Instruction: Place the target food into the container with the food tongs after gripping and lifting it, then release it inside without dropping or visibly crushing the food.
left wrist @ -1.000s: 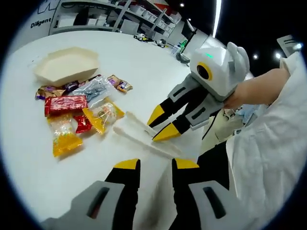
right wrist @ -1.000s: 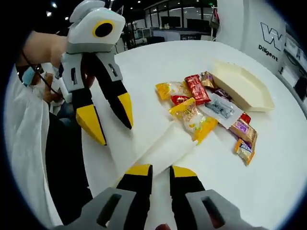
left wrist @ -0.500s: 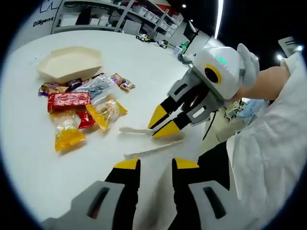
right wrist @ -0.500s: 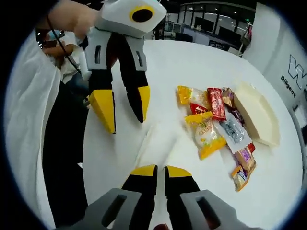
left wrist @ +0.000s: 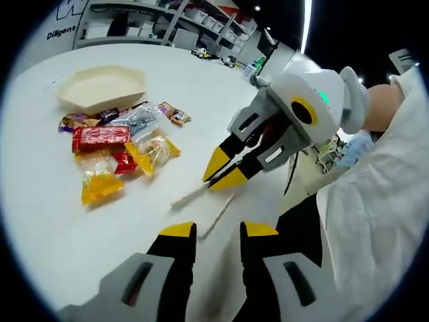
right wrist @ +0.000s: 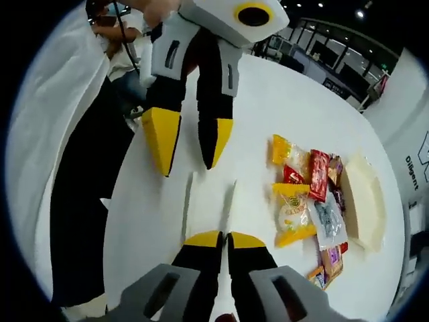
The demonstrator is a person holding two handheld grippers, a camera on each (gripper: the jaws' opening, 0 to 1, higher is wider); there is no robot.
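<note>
Gripping the white food tongs (left wrist: 204,204) by their joined end, the right gripper (left wrist: 224,176) has its yellow-tipped jaws all but closed on them; in the right gripper view the two white arms (right wrist: 208,204) run out from between those jaws toward 12 o'clock, splayed apart, their far ends seemingly low over the white table (left wrist: 40,221).

The left gripper (right wrist: 188,144) hangs above the tongs at 11 o'clock in that view, its jaws parted a moderate way with nothing between them; in its own view the same jaws (left wrist: 218,231) rise from 6 o'clock, likewise empty.

The food is a heap of wrapped snacks (left wrist: 117,144) lying at about 9 o'clock in the left gripper view: a red bar (left wrist: 100,137), an orange-yellow packet (left wrist: 97,184), a clear sachet (left wrist: 137,121) and others touching or overlapping. Which one is the target I cannot tell. The cream, boat-shaped container (left wrist: 100,87) sits just past the heap at 10 o'clock, and nothing can be seen inside it.

My reading: this is the tool pick-up (no food has been touched yet). Next, the tongs' open tips should swing over to the heap, straddle a single packet at its edge, then close only gently so the wrapper and contents are not crushed. A tidier hold on the tongs may be needed first, perhaps with the idle left gripper steadying them.
</note>
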